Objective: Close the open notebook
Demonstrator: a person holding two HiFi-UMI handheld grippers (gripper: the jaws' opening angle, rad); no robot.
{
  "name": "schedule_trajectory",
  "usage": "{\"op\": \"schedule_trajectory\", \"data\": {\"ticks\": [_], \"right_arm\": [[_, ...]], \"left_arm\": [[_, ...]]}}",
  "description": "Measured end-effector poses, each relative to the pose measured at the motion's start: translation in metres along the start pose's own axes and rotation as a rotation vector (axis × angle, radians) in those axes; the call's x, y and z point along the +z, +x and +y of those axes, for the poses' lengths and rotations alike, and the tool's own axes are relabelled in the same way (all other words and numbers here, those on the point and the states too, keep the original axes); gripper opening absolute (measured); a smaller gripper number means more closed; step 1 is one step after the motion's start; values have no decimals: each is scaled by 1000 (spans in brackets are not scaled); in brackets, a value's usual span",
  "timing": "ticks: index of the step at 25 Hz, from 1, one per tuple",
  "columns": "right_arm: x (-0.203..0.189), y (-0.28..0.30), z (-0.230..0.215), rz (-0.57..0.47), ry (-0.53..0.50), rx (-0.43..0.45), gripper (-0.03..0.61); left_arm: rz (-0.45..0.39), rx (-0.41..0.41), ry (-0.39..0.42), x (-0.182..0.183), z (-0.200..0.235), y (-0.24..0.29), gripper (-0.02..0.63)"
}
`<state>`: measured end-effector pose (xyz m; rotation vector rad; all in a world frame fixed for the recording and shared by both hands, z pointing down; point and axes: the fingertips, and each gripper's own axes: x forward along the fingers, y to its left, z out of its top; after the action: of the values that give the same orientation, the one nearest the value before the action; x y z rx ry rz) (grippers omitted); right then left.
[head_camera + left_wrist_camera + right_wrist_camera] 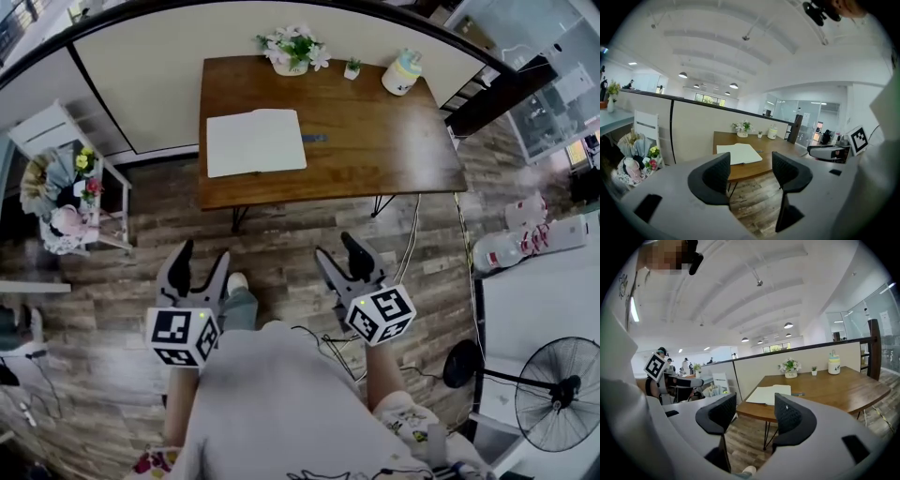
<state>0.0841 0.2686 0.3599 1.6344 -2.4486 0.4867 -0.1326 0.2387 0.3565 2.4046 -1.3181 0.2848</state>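
Note:
An open notebook (255,142) with blank white pages lies flat on the left part of a brown wooden table (375,150); it also shows in the left gripper view as the notebook (739,153) and in the right gripper view as the notebook (769,394). Both grippers hover over the floor, well short of the table's near edge. My left gripper (201,259) stands open with nothing between its jaws. My right gripper (339,251) is open and empty too. A dark pen (314,138) lies just right of the notebook.
At the table's far edge stand a pot of white flowers (292,50), a tiny plant (352,68) and a pale jar (401,73). A white chair with a bouquet (61,192) is at left, a floor fan (560,394) at lower right. Cables run across the wooden floor.

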Motion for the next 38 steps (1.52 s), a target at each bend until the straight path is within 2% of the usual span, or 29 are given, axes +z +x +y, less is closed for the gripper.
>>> {"op": "schedule_trajectory", "data": {"ticks": [5,14,19,28,38], "right_arm": [[20,53,-3,-6,7,-11,225],[29,107,-11,46,-19,-44,225],[32,119,-16,79,-43,-38,225],[46,145,-35,66,-38,-18,232],[77,197,-95,64,-62,47,232]], "left_arm": [[-5,-11,9,25,43,35,255],[36,-44,-24,28,94,71,255],[53,-59,-44,29,103,83,255],[52,-51,-64,35,108,111,255],[33,0,-69,66,105,176,255]]}}
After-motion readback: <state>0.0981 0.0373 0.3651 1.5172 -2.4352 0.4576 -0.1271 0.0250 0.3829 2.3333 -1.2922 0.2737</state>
